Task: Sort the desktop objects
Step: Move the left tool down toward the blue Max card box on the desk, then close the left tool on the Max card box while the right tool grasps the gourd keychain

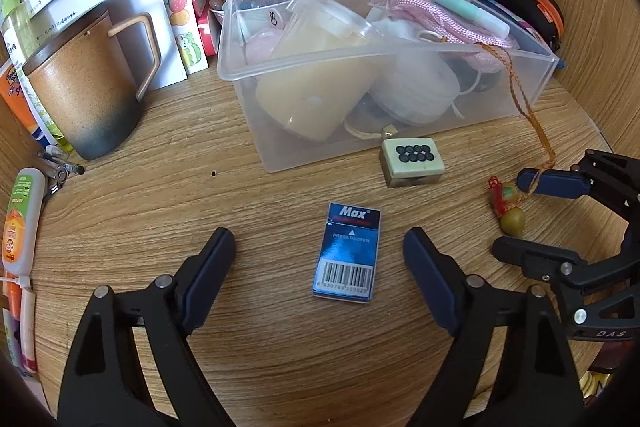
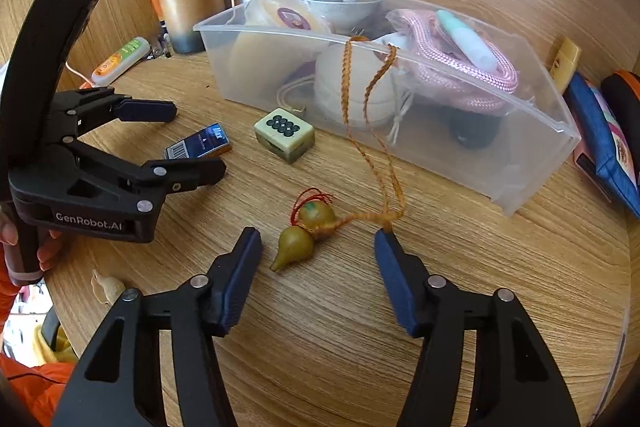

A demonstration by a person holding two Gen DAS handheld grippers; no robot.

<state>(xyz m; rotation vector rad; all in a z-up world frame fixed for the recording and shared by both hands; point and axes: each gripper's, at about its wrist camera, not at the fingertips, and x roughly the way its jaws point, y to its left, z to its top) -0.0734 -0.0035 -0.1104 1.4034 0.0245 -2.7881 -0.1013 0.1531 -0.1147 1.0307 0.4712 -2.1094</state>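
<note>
Both grippers gape wide and hold nothing: the left gripper [image 1: 320, 259] straddles the blue Max staple box [image 1: 347, 253] lying near the clear bin [image 1: 384, 67]; the right gripper [image 2: 318, 259] frames the gourd charm [image 2: 306, 235]. Its braided cord [image 2: 374, 147] is draped over the bin's rim, so lifting the charm might drag the bin.

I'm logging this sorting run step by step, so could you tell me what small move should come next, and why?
Probably lower the left gripper and close it on the blue Max box. Its fingers are open and already straddle the box, which lies flat on the desk outside the clear bin. The right gripper is likewise open around the gourd charm, so either grasp seems ready.
</note>
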